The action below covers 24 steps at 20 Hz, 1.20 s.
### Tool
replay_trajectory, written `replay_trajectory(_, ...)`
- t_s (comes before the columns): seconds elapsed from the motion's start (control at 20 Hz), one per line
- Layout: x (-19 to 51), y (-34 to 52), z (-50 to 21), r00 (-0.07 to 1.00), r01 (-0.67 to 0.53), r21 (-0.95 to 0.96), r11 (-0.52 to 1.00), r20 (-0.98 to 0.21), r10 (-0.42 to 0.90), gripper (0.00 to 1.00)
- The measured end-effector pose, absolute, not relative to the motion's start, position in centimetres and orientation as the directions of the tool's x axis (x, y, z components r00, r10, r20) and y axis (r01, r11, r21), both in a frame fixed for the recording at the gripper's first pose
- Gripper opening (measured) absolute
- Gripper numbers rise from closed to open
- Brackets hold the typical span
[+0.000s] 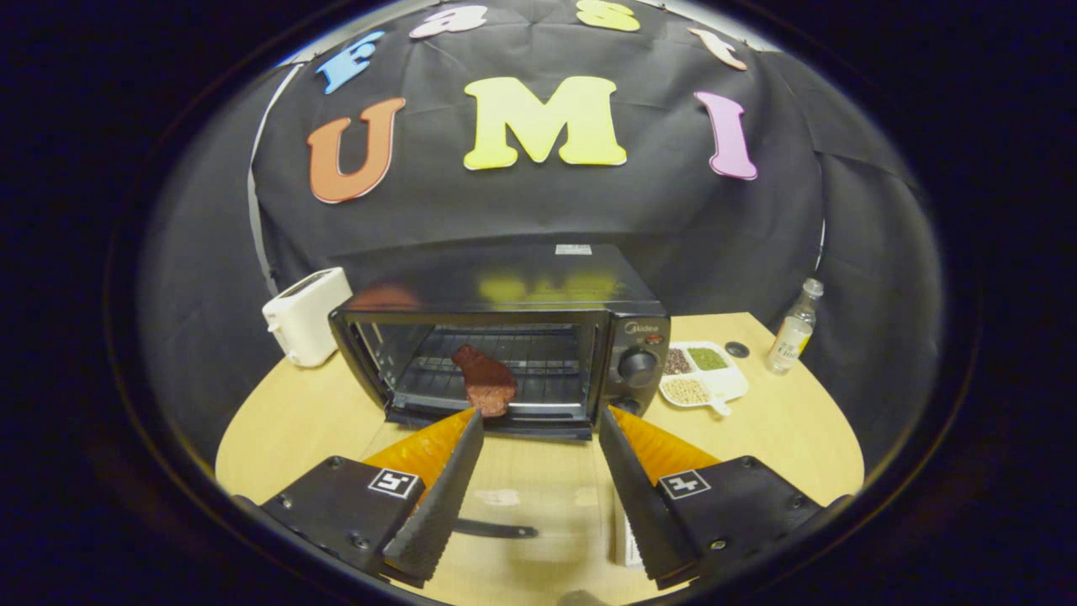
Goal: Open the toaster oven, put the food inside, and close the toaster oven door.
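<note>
Both fingers [437, 497] are spread wide with nothing between them, so the gripper [538, 488] hangs empty over the table [782, 438], just short of the oven [505, 337]. Ahead of the fingertips the oven stands open: its glass door [522, 505] is dropped down flat toward me and lies under and between the fingers, the dark handle [496, 530] showing through near their bases. Beyond the left fingertip the food [485, 381], a reddish-brown slab that looks like meat, sits on the rack [538, 370] inside, near the front of the cavity and a little left of centre. By my reckoning the opening and the loading are done, and what is left is the closing. That next move calls for getting a finger under or behind the door's free edge, or onto the handle, and swinging it up on its hinge until it meets the oven's face; the gripper would have to draw back and drop lower first, since the door is beneath it now. Off beyond the right finger are a divided dish [702, 374] of grains and a small bottle [793, 328]; beyond the left, a white toaster [307, 316].
</note>
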<state>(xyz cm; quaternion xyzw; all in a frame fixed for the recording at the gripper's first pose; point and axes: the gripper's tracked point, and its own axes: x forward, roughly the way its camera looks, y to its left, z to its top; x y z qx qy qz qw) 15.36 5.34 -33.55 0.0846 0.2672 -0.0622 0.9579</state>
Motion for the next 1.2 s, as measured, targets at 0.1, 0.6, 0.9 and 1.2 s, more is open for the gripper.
replay_trajectory(0.1, 13.2, 5.7, -34.8, 0.833, 0.146, 0.117, 0.982, -0.55, -0.058, 0.89)
replay_trajectory(0.6, 5.8, 9.6, -42.6, 0.732, 0.099, 0.097, 0.99, -0.681, -0.007, 0.89)
replay_trajectory(0.9, 5.4, 11.7, -45.6, 0.705, 0.066, 0.097, 0.993, -0.709, 0.022, 0.89)
replay_trajectory(1.2, 6.9, 13.4, -47.2, 0.698, 0.054, 0.115, 0.992, -0.714, 0.045, 0.89)
